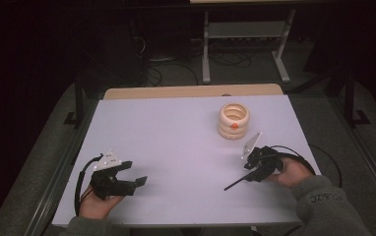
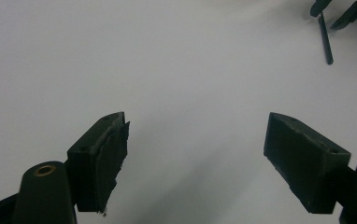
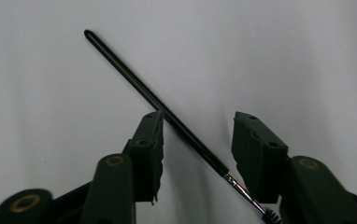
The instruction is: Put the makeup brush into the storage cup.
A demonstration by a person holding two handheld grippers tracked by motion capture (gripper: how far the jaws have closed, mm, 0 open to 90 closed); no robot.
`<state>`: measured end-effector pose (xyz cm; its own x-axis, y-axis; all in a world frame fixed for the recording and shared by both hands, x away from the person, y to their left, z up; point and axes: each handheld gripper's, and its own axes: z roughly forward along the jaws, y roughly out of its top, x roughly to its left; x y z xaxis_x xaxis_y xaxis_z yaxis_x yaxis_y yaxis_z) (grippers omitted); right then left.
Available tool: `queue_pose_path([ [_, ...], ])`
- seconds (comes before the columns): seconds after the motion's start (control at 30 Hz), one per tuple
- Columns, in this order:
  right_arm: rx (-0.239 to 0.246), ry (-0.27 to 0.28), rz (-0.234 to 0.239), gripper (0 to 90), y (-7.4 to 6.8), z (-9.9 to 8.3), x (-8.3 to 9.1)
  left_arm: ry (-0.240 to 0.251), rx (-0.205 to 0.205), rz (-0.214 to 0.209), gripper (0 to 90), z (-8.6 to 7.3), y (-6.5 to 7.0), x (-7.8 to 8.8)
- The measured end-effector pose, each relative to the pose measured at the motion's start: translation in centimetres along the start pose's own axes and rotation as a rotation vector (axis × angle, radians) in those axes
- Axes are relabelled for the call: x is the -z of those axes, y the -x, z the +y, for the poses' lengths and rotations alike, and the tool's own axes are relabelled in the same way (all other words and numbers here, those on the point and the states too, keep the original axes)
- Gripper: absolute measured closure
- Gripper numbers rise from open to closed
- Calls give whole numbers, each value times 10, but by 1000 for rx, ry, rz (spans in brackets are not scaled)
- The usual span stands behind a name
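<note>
A thin black brush (image 3: 134,77) with a metal collar and a dark bristle head lies flat on the white table (image 1: 176,142), also seen in the high view as the brush (image 1: 237,183). My right gripper (image 3: 197,126) straddles its lower handle. The handle brushes the left jaw's tip, the right jaw stands apart from it, and neither pad presses on it. In the high view the right gripper (image 1: 251,171) sits at the table's right front. My left gripper (image 1: 136,173) rests at the left front, and in its own view the left gripper (image 2: 195,126) is wide open with nothing between its fingers.
A stack of pale wooden rings (image 1: 234,120) with an orange ball on its side stands at the back right of the table. The left gripper view shows the brush (image 2: 325,39) and the right gripper (image 2: 333,11) far off at top right.
</note>
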<state>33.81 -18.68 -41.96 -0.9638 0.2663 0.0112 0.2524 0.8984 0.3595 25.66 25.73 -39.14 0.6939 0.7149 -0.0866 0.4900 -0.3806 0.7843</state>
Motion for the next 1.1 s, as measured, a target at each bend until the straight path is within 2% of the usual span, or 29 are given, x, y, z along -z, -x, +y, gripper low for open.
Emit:
queue_pose_path([
  [0.03,0,0,0,543,0,0,0,0,0,0,213,0,0,0],
  [0.07,8,-27,4,562,0,0,-4,0,0,-1,213,0,0,0],
  [0.37,26,-32,10,674,4,1,-4,-2,4,-3,213,0,1,-1],
  [0.5,51,-30,30,753,3,3,-4,-3,2,-3,213,0,1,-1],
  [0.77,76,-31,59,848,2,2,-5,-4,3,-3,214,0,2,-2],
  [0.9,65,-30,77,844,5,2,-5,-3,4,-3,214,0,2,-2],
  [1.1,61,-26,75,846,4,1,-5,-15,-9,-8,214,0,2,-2],
])
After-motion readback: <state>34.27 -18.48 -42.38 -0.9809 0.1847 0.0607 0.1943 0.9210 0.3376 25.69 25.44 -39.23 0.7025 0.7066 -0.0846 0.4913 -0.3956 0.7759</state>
